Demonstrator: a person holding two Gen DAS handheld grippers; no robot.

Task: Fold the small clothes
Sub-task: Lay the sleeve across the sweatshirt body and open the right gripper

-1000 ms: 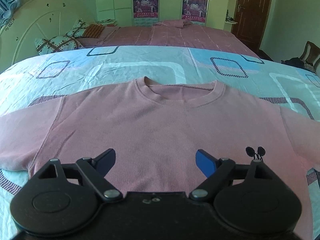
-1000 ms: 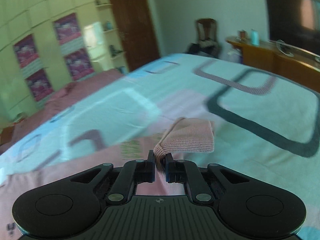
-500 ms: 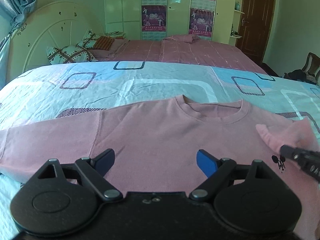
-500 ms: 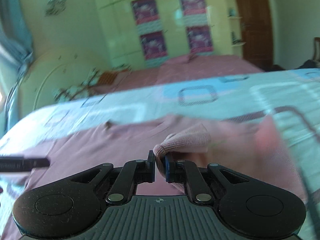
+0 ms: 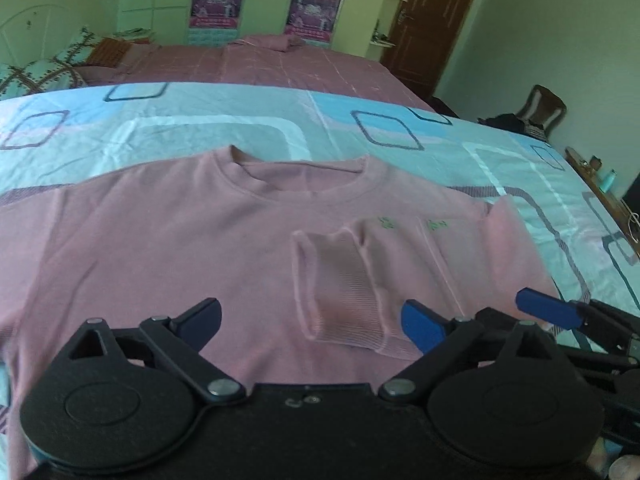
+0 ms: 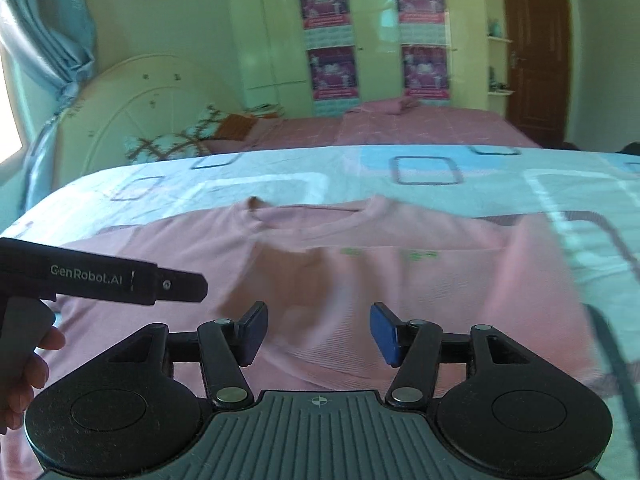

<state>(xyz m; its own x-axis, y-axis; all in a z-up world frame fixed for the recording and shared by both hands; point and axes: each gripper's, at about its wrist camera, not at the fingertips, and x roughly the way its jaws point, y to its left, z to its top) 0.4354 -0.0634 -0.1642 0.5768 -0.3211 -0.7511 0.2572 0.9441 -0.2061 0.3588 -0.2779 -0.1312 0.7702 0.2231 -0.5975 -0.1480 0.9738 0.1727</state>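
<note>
Since the frame half a second back the right gripper (image 6: 318, 334) has let go of the sleeve cuff (image 5: 344, 280): its blue-padded fingers (image 6: 384, 334), then pinched shut on the ribbed fabric, now stand apart with nothing between them. The cuff, carried in the air before, now lies on the chest of the pink sweatshirt (image 5: 160, 248), below and right of the collar (image 5: 296, 184)

Sleeve is folded inward across the body; its fold edge sits at the right shoulder, right of the collar. Two small green marks (image 5: 408, 224) show on the folded sleeve, between the collar and that edge

Left gripper (image 5: 312, 320) hovers over the lower front of the sweatshirt, below the collar; fingers wide apart, empty, the cuff lying between and just beyond them. No contact with the cloth can be confirmed

Sweatshirt lies flat, front up, on the light blue bedsheet (image 5: 200, 124) with dark rounded-square print; collar points toward the far side of the bed. Left sleeve, left of the collar, runs out of the left wrist view

Beyond the collar: a pink bedspread (image 5: 260, 68), patterned pillows (image 6: 172, 144), wardrobe doors with posters (image 6: 332, 72). Right wrist view is motion-blurred over the cloth
</note>
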